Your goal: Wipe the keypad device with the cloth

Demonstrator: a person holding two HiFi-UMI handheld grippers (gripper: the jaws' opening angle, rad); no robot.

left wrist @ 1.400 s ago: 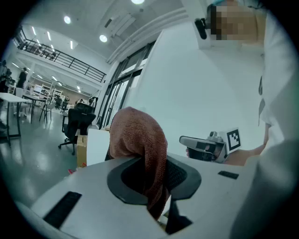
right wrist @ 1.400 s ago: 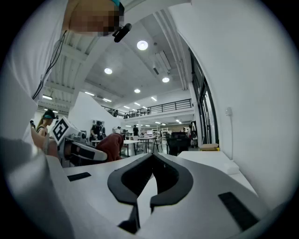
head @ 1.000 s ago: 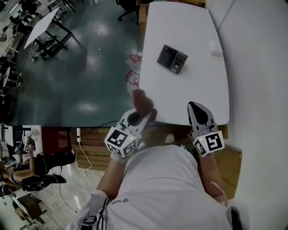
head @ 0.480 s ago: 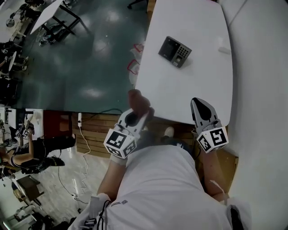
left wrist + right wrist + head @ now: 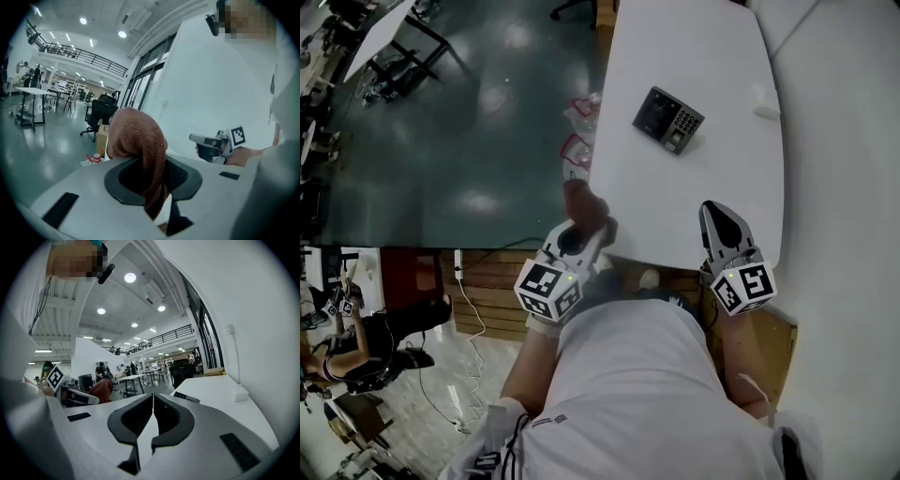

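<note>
1. The left gripper (image 5: 589, 230) is clamped on the brown cloth (image 5: 581, 202), which is bunched between its jaws and droops over them at the near left edge of the white table (image 5: 694, 56).
2. The right gripper (image 5: 717, 214) is held with its jaws pressed together and nothing between them, over the table's near right edge.
3. The keypad device (image 5: 668, 119) lies flat farther up the table, well apart from both grippers and untouched by the cloth.
4. The step in hand is judged to be the approach: the cloth is gripped, but wiping has not begun.
5. Next, the cloth would have to be carried forward and lowered onto the device's face. The device may need to be steadied by the right gripper, since it could be pushed along by the wipe.
</note>
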